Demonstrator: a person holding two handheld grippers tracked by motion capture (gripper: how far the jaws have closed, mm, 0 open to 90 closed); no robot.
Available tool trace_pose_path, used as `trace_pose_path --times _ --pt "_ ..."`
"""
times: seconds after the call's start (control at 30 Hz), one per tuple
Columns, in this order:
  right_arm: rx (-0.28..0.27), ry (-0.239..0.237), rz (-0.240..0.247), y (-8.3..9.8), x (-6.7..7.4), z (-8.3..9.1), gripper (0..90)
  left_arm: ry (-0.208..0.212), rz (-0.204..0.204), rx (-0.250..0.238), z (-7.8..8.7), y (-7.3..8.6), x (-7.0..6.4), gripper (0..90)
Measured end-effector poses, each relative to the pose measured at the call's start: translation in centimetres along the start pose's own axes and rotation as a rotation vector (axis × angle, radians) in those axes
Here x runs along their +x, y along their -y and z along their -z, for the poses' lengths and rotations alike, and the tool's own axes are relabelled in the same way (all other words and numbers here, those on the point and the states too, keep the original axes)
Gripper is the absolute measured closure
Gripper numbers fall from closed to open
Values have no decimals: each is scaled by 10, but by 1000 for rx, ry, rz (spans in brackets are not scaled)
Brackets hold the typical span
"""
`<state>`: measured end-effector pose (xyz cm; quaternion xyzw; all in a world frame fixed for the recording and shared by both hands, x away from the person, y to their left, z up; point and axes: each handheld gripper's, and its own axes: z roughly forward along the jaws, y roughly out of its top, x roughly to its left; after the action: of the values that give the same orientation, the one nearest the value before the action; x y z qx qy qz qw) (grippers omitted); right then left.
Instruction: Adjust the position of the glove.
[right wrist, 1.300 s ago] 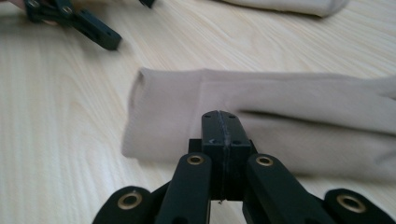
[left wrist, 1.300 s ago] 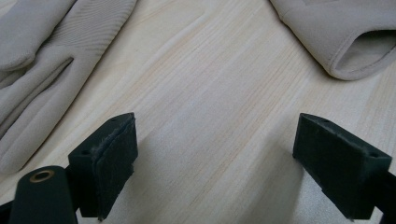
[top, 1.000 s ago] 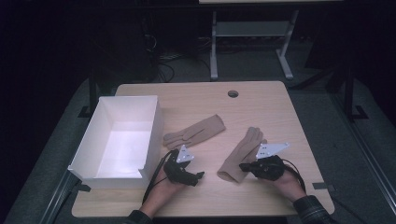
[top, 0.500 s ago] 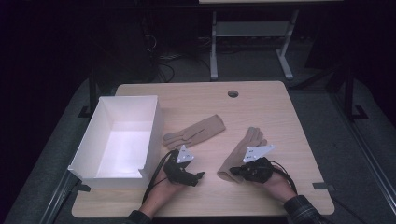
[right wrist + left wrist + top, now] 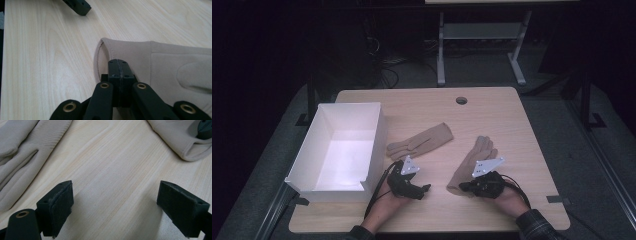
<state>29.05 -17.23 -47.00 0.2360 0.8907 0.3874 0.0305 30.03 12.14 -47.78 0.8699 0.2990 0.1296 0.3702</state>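
Observation:
Two tan gloves lie flat on the wooden table (image 5: 512,115). One glove (image 5: 419,142) is near the middle, the other glove (image 5: 479,152) to its right. My left gripper (image 5: 422,191) rests open on bare wood between them, jaws wide and nothing between its pads (image 5: 61,205). The middle glove (image 5: 22,152) is beyond its left jaw. My right gripper (image 5: 463,187) sits at the right glove's cuff (image 5: 105,47) with its jaws (image 5: 118,65) pressed together. I cannot tell whether fabric is pinched between them. The right glove's cuff (image 5: 180,142) also shows in the left gripper view.
An empty white box (image 5: 379,130) stands open at the table's left side, close to my left hand. A round cable hole (image 5: 461,100) is at the table's far edge. The left gripper's jaw (image 5: 77,6) shows far off in the right gripper view.
My right gripper has shifted a little to the left, toward the cuff end of the right glove. The left gripper and both gloves have stayed where they were.

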Motion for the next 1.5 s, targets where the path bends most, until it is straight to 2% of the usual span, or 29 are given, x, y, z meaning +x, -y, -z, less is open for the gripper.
trace_pose_path --times 0.17,0.73,0.97,1.1,1.2,1.27,1.4,1.5 --pt "8 -2 -12 6 -1 7 900 -2 -7 0 0 0 0 132" --pt "36 42 -44 34 -4 40 899 -1 18 -8 0 1 -2 132" --pt "33 61 -74 46 -8 54 899 -2 5 4 1 1 -1 132" --pt "25 53 -70 46 -9 55 899 -2 6 2 1 1 -1 132" --pt "-15 62 -77 38 -14 59 899 -1 18 -8 0 1 -2 132" --pt "-31 85 -76 32 -22 59 899 -4 0 -1 0 0 0 132" --pt "-53 119 -106 20 -42 52 900 -3 3 0 1 0 -1 132" --pt "-55 137 -108 15 -49 50 900 -3 2 0 1 0 -1 132"
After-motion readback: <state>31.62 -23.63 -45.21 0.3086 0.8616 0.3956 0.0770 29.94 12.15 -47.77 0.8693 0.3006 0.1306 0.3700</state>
